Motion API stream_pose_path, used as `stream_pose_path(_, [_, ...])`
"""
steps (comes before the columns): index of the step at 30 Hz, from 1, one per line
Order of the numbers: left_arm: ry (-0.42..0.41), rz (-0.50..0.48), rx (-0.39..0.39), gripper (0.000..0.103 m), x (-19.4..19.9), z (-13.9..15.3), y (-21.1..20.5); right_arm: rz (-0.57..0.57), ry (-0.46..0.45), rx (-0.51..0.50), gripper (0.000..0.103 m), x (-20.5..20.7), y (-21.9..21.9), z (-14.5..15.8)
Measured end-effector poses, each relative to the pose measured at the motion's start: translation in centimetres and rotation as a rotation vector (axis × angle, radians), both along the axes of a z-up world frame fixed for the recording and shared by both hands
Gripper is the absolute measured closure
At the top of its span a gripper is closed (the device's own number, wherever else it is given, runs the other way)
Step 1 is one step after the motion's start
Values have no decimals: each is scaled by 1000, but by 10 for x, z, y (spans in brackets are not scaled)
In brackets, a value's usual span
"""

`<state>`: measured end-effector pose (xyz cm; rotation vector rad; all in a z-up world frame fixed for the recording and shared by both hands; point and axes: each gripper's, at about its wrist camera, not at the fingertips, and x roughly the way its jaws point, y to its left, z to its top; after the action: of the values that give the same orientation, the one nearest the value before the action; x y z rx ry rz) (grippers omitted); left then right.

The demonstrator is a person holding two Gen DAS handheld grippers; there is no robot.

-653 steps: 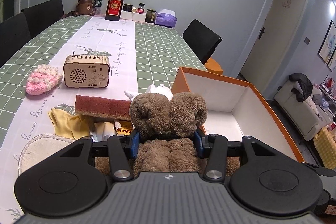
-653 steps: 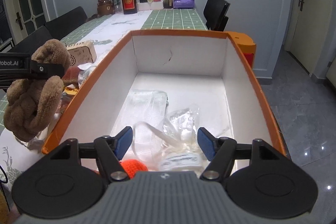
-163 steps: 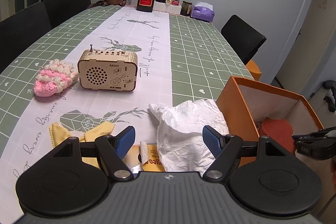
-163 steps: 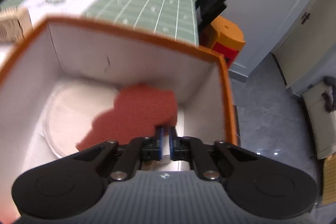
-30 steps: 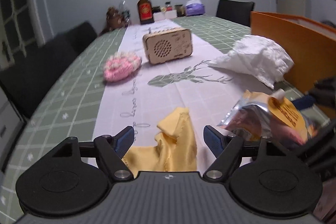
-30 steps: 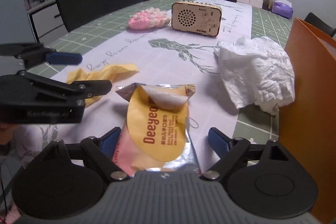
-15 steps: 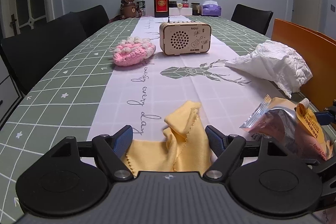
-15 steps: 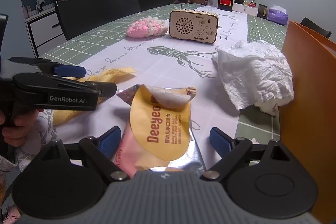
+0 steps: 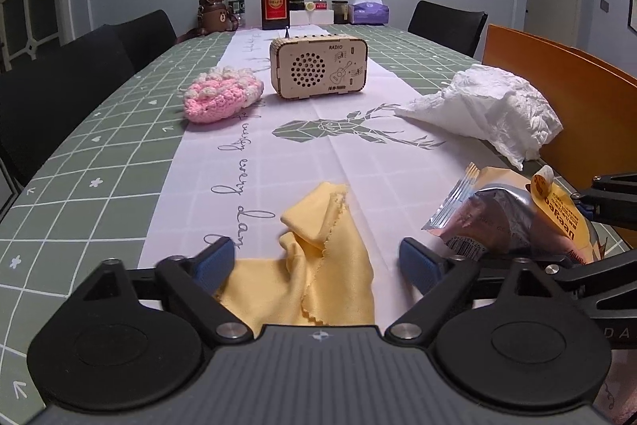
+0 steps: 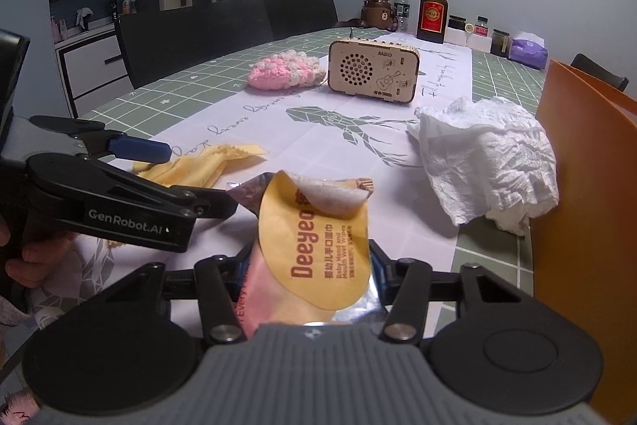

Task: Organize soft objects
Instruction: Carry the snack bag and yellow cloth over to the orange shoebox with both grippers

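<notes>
Foil and yellow label fill the near part of my right wrist view: my right gripper [image 10: 308, 271] has its fingers closed against the sides of the wet wipes pack [image 10: 314, 245], which sits at the near edge of the desk [image 9: 119, 154], just beside the orange box [image 10: 581, 194]. My left gripper [image 9: 314, 261] hangs with its fingers wide apart over the yellow cloth [image 9: 318, 265], one blue pad on each side of the crumpled fold and neither pad touching it.

I judge the step in hand to be a paired pick-up, the pack already gripped and the cloth about to be. Next I would lower the left gripper until the pads straddle the raised fold, then close on that ridge and not on the flat part, since thin cloth slips out of a shallow pinch. The right side then calls for a lift clear of the box wall before the pack goes in.

Waiting farther out are the crumpled white tissue [image 9: 489, 106] against the box and the pink crocheted piece [image 9: 221, 98] beside the wooden radio [image 9: 318, 66], which is hard and, I think, stays put.
</notes>
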<state>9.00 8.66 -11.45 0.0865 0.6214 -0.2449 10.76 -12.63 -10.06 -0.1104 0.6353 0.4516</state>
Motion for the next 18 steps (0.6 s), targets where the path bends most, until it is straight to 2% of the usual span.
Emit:
stream_pose_path(2, [-14,-36,-1,47,-6,2,-1,1,-2,-5,51,-1,0,0])
stream_pose_path(3, [-19,-48,5,58,-8,3,-3,2,-2,-6,51,-1,0,0])
stream_pose_path(4, [-19,-53,11,73,-10,4,-6,0,-2,-6,51,-2,0,0])
stream_pose_path(7, [-12,-41,27,89,-12,6,-11,-19,8,0,51,-3,0,1])
stream_pose_path(11, [-2,0,25,96,-11,7,-12,-28,3,5,54,-7,-2,2])
stream_pose_path(13, [-53,5,94,96,-16,3,-20,-24,3,-1,56,-9,-3,3])
stream_pose_path(15, [-92,50,149,96,-19,0,-27,-20,-1,-4,58,-12,-4,6])
stream_pose_path(17, [-85,85,119,96,-19,4,-28,-28,-10,14,58,-14,-8,10])
stream_pose_path(18, [-81,96,80,96,-19,10,-26,-35,-13,22,58,-15,-10,12])
